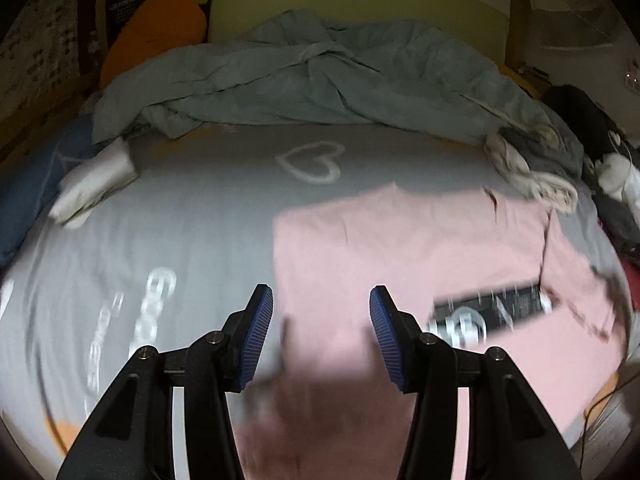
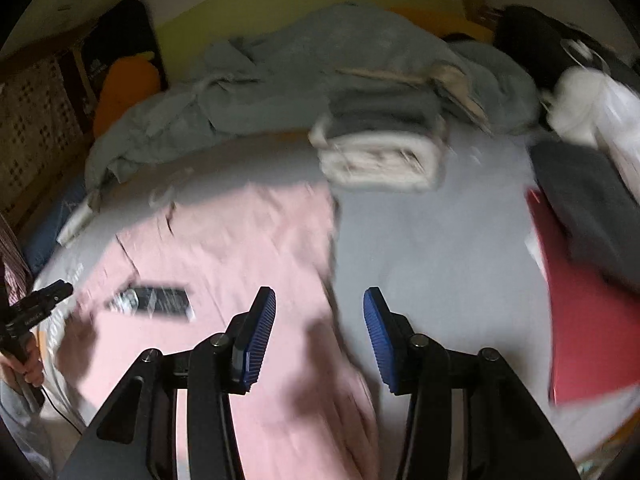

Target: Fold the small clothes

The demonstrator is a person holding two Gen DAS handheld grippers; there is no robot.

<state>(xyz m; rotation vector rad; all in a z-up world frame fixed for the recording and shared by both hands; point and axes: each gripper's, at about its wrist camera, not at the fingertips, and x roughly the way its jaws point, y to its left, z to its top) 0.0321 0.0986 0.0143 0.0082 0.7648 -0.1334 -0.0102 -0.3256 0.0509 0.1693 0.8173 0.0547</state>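
Observation:
A pink garment (image 1: 400, 248) with a black printed patch (image 1: 492, 304) lies spread flat on the grey bed sheet (image 1: 180, 208). My left gripper (image 1: 321, 296) hovers open over the garment's left edge, with nothing pressed between its blue pads. My right gripper (image 2: 320, 294) hangs open over the garment's (image 2: 240, 248) right edge, also empty. In the right wrist view the left gripper's black fingers (image 2: 52, 294) show at the far left, held by a hand. Both views are blurred.
A crumpled grey-blue duvet (image 1: 320, 76) fills the back of the bed. A folded cream and grey stack (image 2: 380, 148) sits behind the garment. A white folded item (image 1: 96, 180) lies left. A red piece (image 2: 592, 320) and a dark grey garment (image 2: 588, 208) lie right.

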